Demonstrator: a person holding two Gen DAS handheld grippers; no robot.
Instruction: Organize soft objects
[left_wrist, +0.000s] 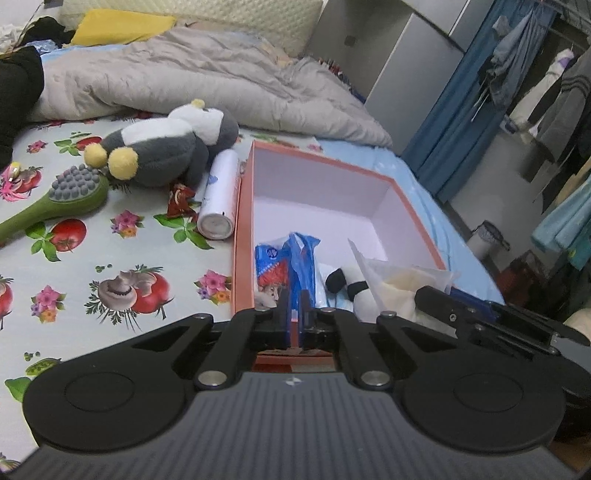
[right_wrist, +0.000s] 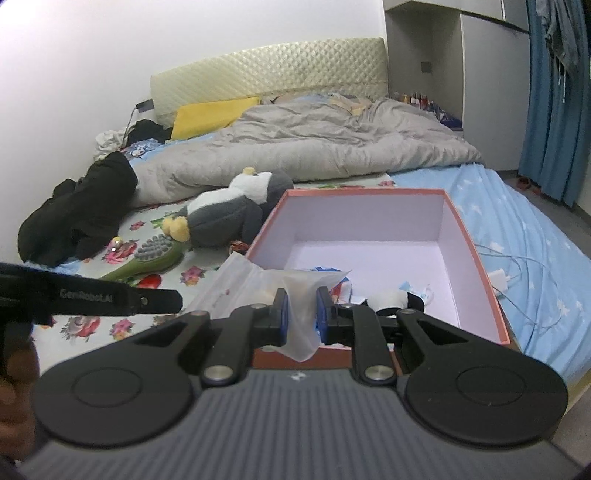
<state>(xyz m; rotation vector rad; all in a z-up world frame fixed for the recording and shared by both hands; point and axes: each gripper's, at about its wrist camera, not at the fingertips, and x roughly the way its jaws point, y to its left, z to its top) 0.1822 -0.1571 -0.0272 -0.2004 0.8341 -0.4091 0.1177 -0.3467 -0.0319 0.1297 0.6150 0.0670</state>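
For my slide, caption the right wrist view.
Right gripper pinches a clear plastic bag at the pink box's near edge.

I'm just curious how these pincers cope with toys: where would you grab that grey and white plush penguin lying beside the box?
Probably across the penguin's grey body, coming from above. It lies on its side on the bed, so the soft flank faces up and should squash between the jaws; the head looks wider.

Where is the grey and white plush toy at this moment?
The grey and white plush toy lies on the bed, left of the orange box, between the green brush and the white roll.
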